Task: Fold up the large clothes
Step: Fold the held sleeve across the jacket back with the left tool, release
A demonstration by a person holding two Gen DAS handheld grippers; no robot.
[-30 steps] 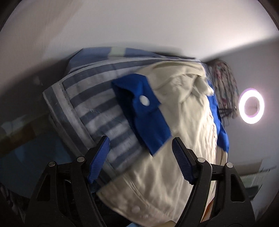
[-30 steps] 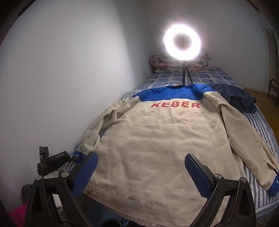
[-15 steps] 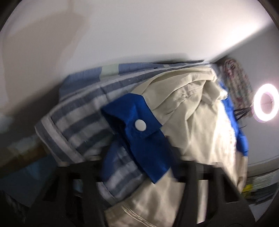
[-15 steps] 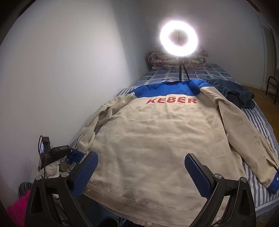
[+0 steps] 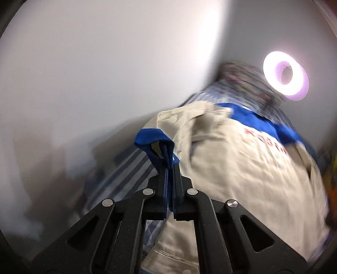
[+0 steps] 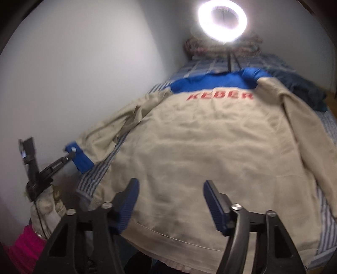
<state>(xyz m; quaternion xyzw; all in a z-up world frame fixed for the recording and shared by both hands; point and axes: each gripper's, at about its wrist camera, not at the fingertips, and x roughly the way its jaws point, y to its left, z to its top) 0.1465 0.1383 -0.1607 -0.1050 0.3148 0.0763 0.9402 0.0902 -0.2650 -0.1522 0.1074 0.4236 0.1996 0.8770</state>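
Left gripper (image 5: 170,166) clamped on blue cuff (image 5: 154,138) of jacket (image 6: 210,147); right gripper (image 6: 170,202) unclenched, jaws just closing, nothing gripped.

Left hand-held gripper (image 5: 169,166) clamped; right hand-held gripper (image 6: 171,197) half-closed, empty.

A large beige cloth jacket (image 6: 210,147) with a blue yoke and red lettering lies back-up across the middle of the frame on a blue-and-white striped bed sheet (image 6: 328,227). The right gripper (image 6: 170,200), at the bottom, has just been closing, its blue pads apart above the hem. At left, the left gripper (image 6: 70,155) pinches the blue cuff (image 6: 81,158). A glowing ring light (image 6: 222,19) sits at top.
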